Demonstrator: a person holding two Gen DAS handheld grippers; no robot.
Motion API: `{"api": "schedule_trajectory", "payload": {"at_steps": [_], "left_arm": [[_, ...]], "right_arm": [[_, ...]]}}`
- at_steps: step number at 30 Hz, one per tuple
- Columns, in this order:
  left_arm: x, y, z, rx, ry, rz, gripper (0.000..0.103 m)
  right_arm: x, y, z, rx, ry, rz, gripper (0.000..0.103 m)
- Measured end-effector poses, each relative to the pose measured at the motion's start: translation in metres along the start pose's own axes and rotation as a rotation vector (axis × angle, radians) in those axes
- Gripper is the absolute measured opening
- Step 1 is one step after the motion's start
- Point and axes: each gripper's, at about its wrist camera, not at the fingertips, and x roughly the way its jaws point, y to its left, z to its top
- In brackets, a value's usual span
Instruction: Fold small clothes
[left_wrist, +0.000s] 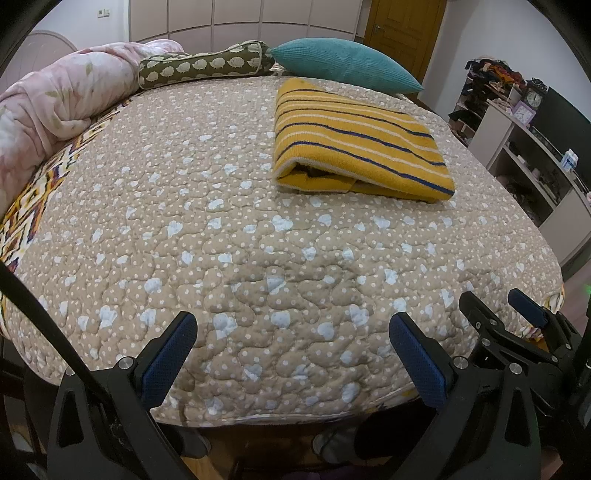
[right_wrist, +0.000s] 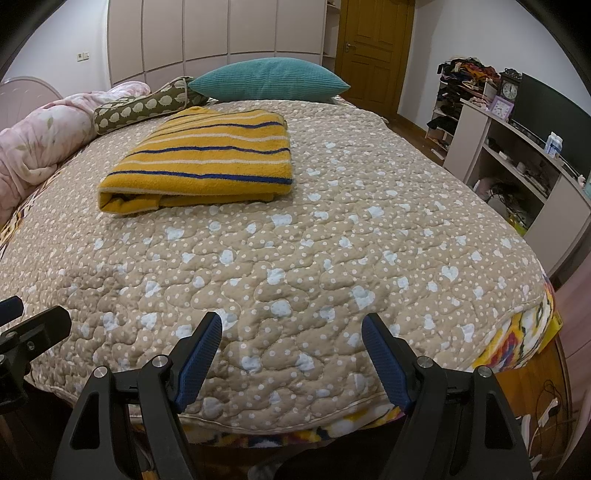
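A yellow garment with blue and white stripes (left_wrist: 354, 144) (right_wrist: 207, 155) lies folded flat on the beige quilted bedspread (left_wrist: 236, 251) (right_wrist: 332, 240), far up the bed. My left gripper (left_wrist: 291, 321) hangs over the near edge of the bed, open, with nothing between its blue pads. My right gripper (right_wrist: 291, 323) stands open likewise, empty, over the same edge. In the left wrist view the right gripper (left_wrist: 517, 317) shows at the lower right; in the right wrist view part of the left gripper shows at the left edge. Both are well short of the garment.
A teal pillow (left_wrist: 343, 64) (right_wrist: 269, 79), an olive patterned bolster (left_wrist: 199, 66) (right_wrist: 140, 107) and a pink bundled duvet (left_wrist: 55, 99) (right_wrist: 40, 140) lie at the head of the bed. White shelving (right_wrist: 524, 162) with a dark screen (right_wrist: 550, 107) stands to the right. A wooden door (right_wrist: 373, 48) is behind.
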Motion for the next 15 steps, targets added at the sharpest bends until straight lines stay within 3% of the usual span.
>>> {"api": "schedule_trajectory", "payload": {"at_steps": [15], "left_arm": [[0.0016, 0.0007, 0.0, -0.001, 0.005, 0.001, 0.103]], "right_arm": [[0.0006, 0.002, -0.0003, -0.001, -0.001, 0.001, 0.083]]}}
